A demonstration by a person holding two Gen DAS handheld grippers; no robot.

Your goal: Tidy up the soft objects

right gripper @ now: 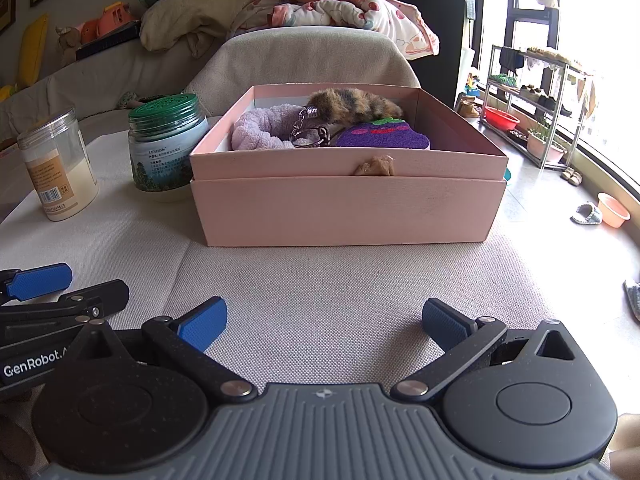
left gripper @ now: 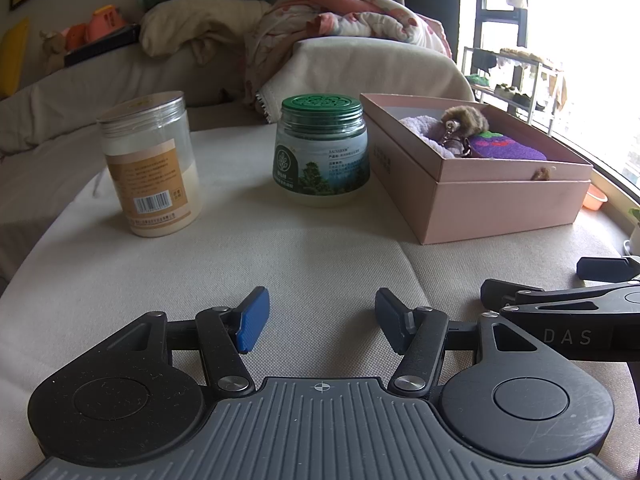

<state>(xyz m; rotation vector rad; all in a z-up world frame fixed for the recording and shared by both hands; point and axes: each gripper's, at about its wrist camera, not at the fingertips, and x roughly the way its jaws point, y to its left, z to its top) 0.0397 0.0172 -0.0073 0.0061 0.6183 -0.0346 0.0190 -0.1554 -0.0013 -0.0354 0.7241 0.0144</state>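
A pink box (right gripper: 348, 204) stands on the cloth-covered table (right gripper: 340, 288). In it lie a lilac fluffy scrunchie (right gripper: 256, 130), a brown furry keychain (right gripper: 356, 106) with a metal ring, and a purple felt eggplant pad (right gripper: 382, 136). The box also shows at the right in the left wrist view (left gripper: 500, 208). My left gripper (left gripper: 322, 320) is open and empty, low over the table. My right gripper (right gripper: 324, 326) is open and empty in front of the box. Each gripper shows at the edge of the other's view.
A clear jar with white powder (left gripper: 152, 168) and a green-lidded jar (left gripper: 322, 152) stand left of the box. A sofa with piled blankets (left gripper: 320, 24) lies behind. A shoe rack (right gripper: 536, 108) and basins stand on the floor at right.
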